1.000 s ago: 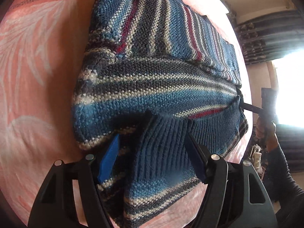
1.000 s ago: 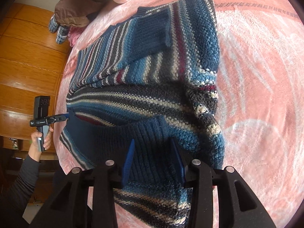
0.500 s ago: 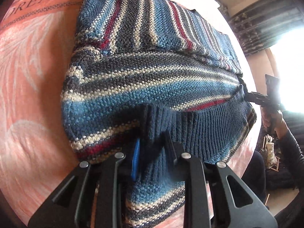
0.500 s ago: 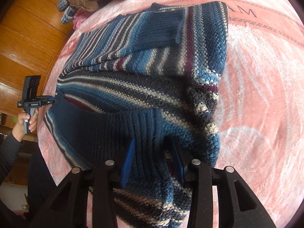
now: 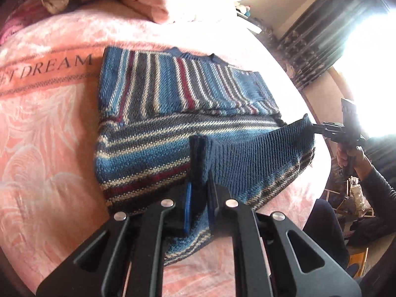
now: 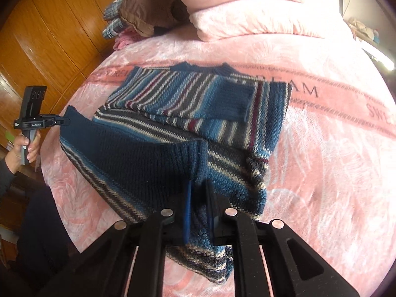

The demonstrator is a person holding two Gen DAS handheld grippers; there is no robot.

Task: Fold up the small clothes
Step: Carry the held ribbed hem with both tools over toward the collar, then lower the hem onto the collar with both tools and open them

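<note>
A blue, grey, white and maroon striped knitted sweater (image 5: 158, 91) lies on a pink blanket (image 5: 44, 128), sleeves folded across its body. My left gripper (image 5: 199, 188) is shut on one corner of the dark blue ribbed hem (image 5: 247, 153) and holds it above the blanket. At the far right of this view, the right gripper (image 5: 313, 127) pinches the other hem corner. In the right wrist view the sweater (image 6: 198, 94) spreads ahead of my right gripper (image 6: 199, 193), which is shut on the hem (image 6: 128, 158). The left gripper (image 6: 64, 121) grips the far corner at the left, and the hem hangs stretched between the two.
Pink pillows (image 6: 247, 7) and a brown garment (image 6: 151, 7) sit at the head of the bed. A wooden wardrobe (image 6: 49, 24) stands left of the bed. Dark curtains (image 5: 329, 19) and a bright window are on the other side. The blanket (image 6: 334, 160) drops off at the near bed edge.
The left gripper went from open to shut on the hem. Both grippers have lifted and drawn back, raising the hem off the blanket and bringing the whole sweater into view.
</note>
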